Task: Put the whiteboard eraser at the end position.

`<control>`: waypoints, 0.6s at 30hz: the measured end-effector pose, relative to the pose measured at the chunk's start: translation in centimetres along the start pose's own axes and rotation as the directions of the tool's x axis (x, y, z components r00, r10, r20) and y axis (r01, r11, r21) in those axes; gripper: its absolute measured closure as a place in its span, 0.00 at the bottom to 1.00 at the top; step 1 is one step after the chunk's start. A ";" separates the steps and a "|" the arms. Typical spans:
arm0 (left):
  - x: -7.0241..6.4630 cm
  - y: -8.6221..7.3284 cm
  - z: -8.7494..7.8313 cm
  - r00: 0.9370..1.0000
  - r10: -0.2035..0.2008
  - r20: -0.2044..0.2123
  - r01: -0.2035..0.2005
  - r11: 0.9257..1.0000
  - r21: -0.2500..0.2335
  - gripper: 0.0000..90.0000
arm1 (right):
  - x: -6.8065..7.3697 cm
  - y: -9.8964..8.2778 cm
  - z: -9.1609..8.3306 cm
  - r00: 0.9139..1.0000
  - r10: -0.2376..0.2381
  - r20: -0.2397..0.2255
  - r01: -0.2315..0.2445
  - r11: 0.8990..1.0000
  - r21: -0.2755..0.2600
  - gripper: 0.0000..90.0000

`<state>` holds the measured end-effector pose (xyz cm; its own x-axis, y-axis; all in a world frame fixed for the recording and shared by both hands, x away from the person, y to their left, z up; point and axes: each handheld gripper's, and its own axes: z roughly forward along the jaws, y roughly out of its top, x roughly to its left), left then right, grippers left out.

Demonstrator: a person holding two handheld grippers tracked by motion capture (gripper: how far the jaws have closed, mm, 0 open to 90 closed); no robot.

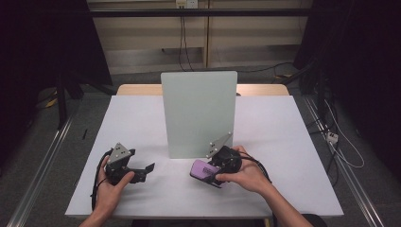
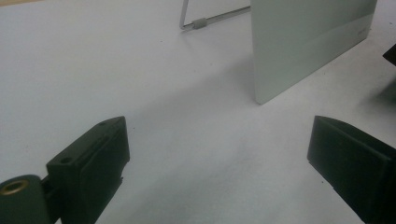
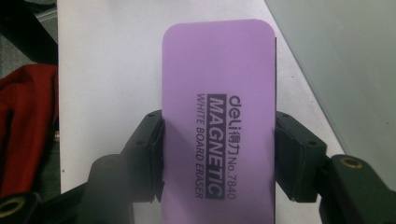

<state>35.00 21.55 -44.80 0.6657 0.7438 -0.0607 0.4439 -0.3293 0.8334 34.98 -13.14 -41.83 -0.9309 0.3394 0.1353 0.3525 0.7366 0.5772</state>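
Note:
A purple magnetic whiteboard eraser with black lettering sits between the two jaws of my right gripper, whose pads press on its long sides. From above, the eraser hangs just over the table at centre right, close to the foot of the board. A small pale whiteboard stands upright on a wire stand in the middle of the table. My left gripper rests at the table's front left, its jaws wide apart with only bare table between them. The board's lower corner lies ahead of them.
The white table top has free room on both sides of the board. The board's wire stand leg rests on the table behind it. Something red lies past the table's edge in the right gripper view.

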 end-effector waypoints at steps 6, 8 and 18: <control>-0.1 0.0 0.2 1.000 0.007 0.002 -0.007 1.000 0.008 0.06 | -0.3 -0.1 0.9 1.000 0.012 -0.007 -0.012 1.000 0.029 0.46; -0.1 0.0 0.2 1.000 0.010 0.002 -0.010 1.000 0.005 0.06 | -0.3 0.0 1.3 1.000 0.011 -0.013 -0.010 0.999 0.038 0.46; 0.0 -0.1 -0.1 1.000 0.007 0.000 -0.007 1.000 0.002 0.06 | -0.1 0.1 2.3 1.000 -0.014 -0.016 0.015 0.998 0.055 0.46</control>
<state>34.89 21.59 -44.82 0.6689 0.7414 -0.0544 0.4399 -0.3357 0.8329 35.34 -11.74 -43.60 -0.9371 0.3197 0.1401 0.3435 0.7727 0.5339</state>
